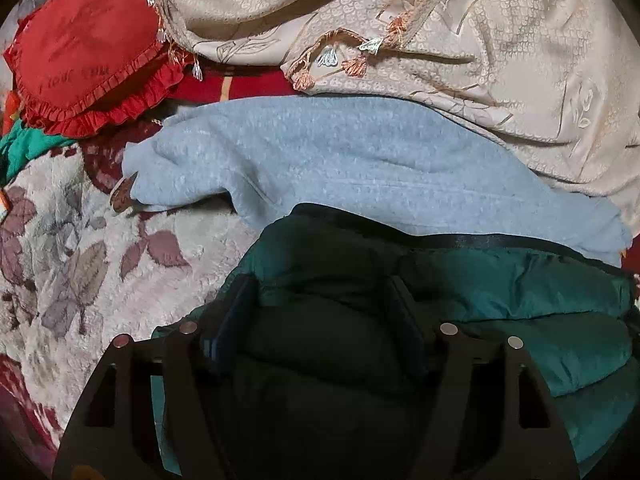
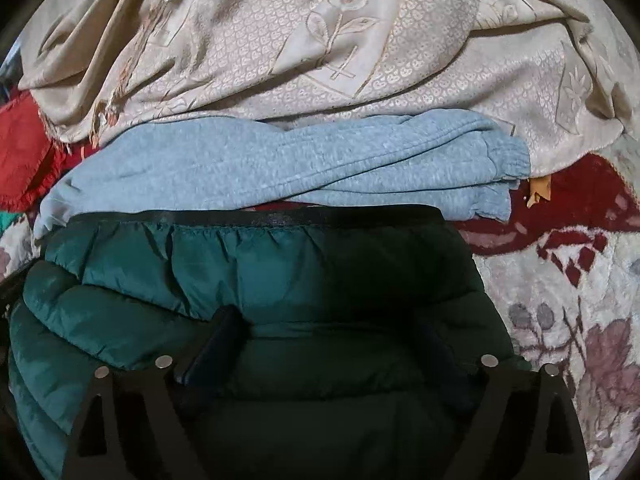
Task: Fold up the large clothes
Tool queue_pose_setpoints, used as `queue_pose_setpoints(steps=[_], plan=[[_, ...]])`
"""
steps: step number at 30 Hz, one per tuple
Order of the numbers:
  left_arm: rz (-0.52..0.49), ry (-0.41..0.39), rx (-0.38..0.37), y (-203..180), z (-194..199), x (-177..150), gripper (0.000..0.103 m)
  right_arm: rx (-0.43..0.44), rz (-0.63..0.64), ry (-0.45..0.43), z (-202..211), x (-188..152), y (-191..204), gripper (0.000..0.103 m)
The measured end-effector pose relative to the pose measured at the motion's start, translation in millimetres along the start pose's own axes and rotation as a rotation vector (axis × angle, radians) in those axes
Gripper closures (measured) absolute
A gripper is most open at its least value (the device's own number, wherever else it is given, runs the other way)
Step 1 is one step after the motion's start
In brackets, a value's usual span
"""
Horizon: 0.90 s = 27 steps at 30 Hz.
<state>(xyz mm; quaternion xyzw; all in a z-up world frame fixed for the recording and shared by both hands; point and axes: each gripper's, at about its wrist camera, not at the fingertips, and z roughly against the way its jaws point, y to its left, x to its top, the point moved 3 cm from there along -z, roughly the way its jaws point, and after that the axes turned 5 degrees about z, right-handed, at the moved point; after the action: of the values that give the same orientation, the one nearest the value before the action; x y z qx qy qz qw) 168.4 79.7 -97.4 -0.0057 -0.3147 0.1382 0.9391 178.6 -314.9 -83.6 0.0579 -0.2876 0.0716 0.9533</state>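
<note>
Both grippers sit over the green puffer jacket, left gripper and right gripper with jaws spread wide, apparently gripping nothing. Its black hem runs crosswise just ahead, against the grey sweatpants, all on a floral blanket.

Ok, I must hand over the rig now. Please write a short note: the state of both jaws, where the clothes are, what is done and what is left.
Left gripper: jaws open, over the green puffer jacket, not gripping.
Right gripper: jaws open over the same jacket.
The jacket lies folded on the floral blanket, black hem towards the grey sweatshirt; beige patterned cloth behind.
Left: the sweatshirt and beige cloth look unfolded.
</note>
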Motion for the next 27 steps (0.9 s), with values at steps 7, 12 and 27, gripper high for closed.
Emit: queue_pose_setpoints(steps=[7, 12, 27], plan=[[0.074, 0.015, -0.039, 4.1, -2.8, 0.9, 0.027, 0.016, 0.014, -0.015, -0.4, -1.9, 4.7, 0.008], [0.045, 0.013, -0.021, 1.4, -4.2, 0.8, 0.023, -0.014, 0.043, 0.004, -1.4, -0.6, 9.0, 0.007], [0.022, -0.02, -0.015, -2.3, 29.3, 0.8, 0.023, 0.003, 0.035, -0.241, 94.8, -13.5, 45.7, 0.008]])
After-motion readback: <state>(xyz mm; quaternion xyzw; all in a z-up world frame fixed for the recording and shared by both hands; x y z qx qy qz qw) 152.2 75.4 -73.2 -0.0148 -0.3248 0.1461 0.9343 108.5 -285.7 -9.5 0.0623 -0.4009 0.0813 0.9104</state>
